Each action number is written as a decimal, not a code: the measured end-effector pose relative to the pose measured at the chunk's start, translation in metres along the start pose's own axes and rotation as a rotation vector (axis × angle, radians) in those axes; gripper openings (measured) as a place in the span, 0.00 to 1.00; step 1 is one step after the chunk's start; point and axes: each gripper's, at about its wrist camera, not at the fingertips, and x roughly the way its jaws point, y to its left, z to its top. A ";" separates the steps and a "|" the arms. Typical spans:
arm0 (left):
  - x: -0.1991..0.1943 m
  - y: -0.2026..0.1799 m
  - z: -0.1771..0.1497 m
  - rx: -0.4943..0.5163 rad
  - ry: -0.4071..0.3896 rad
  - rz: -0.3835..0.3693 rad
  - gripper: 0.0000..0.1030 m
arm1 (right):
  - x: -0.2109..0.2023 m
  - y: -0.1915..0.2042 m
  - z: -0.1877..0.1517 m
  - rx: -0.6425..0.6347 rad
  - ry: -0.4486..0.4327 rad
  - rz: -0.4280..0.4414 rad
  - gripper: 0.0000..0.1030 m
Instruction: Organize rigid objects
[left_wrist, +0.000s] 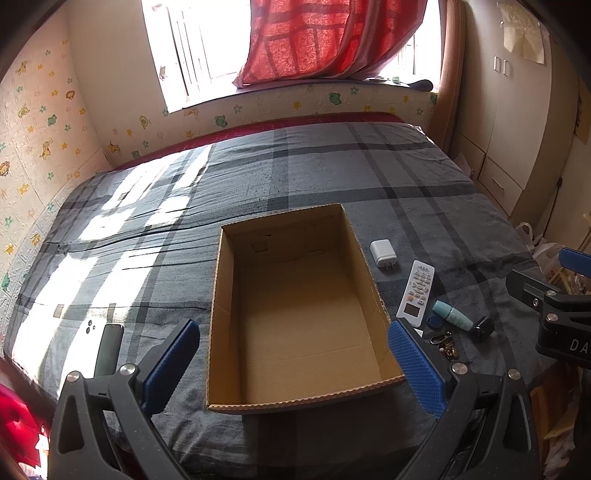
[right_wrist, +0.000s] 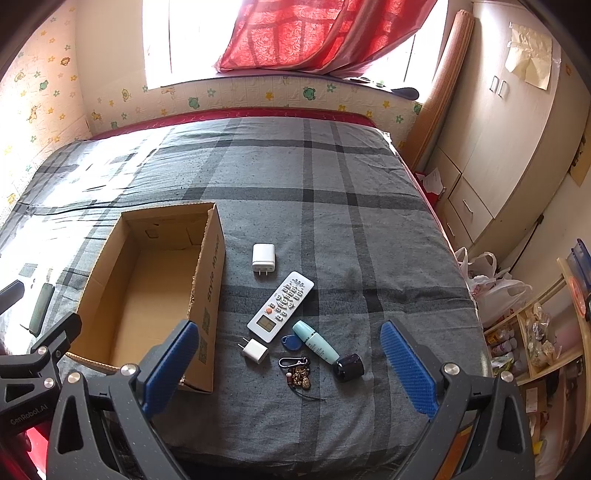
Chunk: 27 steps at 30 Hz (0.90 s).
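Note:
An open, empty cardboard box (left_wrist: 295, 400) (right_wrist: 208, 291) lies on the bed. To its right lie a large white charger (right_wrist: 263, 257) (left_wrist: 383, 252), a white remote (right_wrist: 281, 305) (left_wrist: 416, 291), a small white charger (right_wrist: 255, 351), a blue key fob (right_wrist: 288, 340), a teal bottle (right_wrist: 315, 340) (left_wrist: 452, 314), a dark round cap (right_wrist: 348, 367) (left_wrist: 483, 327) and a keychain (right_wrist: 298, 372) (left_wrist: 447, 345). My left gripper (left_wrist: 293, 363) is open and empty over the box's near end. My right gripper (right_wrist: 290, 369) is open and empty above the small items.
A grey plaid blanket (right_wrist: 332, 206) covers the bed. A dark phone (left_wrist: 109, 349) (right_wrist: 41, 308) lies left of the box. A wardrobe (right_wrist: 517, 147), plastic bags (right_wrist: 495, 284) and shelves (right_wrist: 535, 332) stand to the right. The window with a red curtain (right_wrist: 295, 33) is behind.

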 end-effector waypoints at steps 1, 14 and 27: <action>0.000 0.000 0.000 0.000 0.000 0.001 1.00 | 0.000 0.000 0.000 -0.001 0.000 0.001 0.98; 0.004 0.005 0.000 -0.013 0.010 -0.003 1.00 | 0.003 0.004 0.002 0.000 0.006 0.000 0.98; 0.008 0.013 0.005 -0.015 0.019 -0.009 1.00 | 0.006 0.008 0.010 -0.006 0.015 -0.003 0.98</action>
